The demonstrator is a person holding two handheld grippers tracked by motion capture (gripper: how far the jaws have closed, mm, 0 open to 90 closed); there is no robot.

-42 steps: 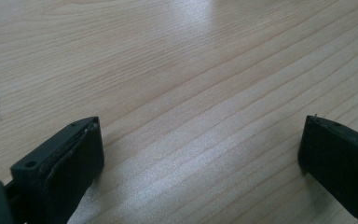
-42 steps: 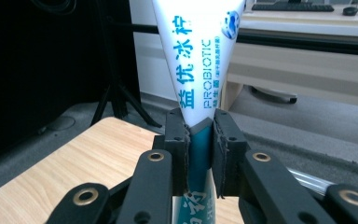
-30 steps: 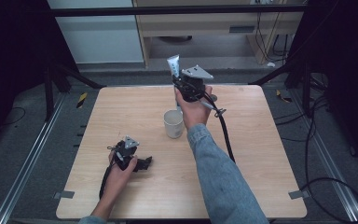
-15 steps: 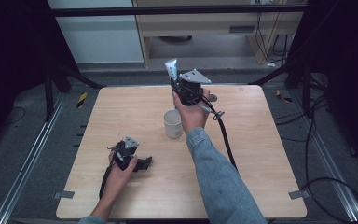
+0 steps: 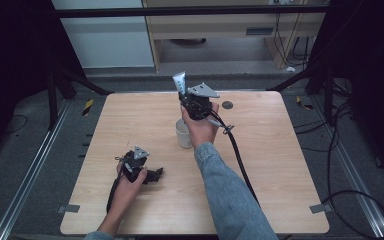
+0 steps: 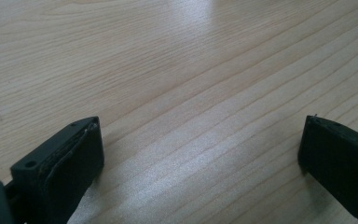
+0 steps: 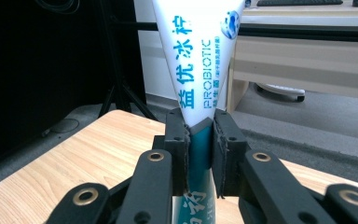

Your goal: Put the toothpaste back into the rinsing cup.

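Now, a carry step, by the look of it. Right claw point(image 5: 184, 96) pinched shut on a white and blue tube point(image 5: 179, 81), with the pads squeezing it low down, where the white turns to blue-green. Seen close in the right gripper view: right claw point(image 7: 200, 149) tight on both sides of the tube point(image 7: 200, 70), the wide flat end sticking up above the jaws and the thin end hanging down under them. Tube almost straight up, up in the air, not touching the table point(image 5: 280, 165).

White cup point(image 5: 183, 134) standing on the table, lower than the right claw and a bit back from it, toward the person, just beside the right hand point(image 5: 200, 127). Nothing in the cup, as far as can be seen.

Left claw point(image 5: 155, 174) lying on the table, well apart from the cup, jaws spread wide. Nothing but bare wood between them in the left gripper view, left claw point(image 6: 200, 154).

Most likely next: bring the tube back over the cup, line the thin end up with the mouth, go down slowly, then let go. Need to keep the tube straight and not bump the rim, or the cup could tip.
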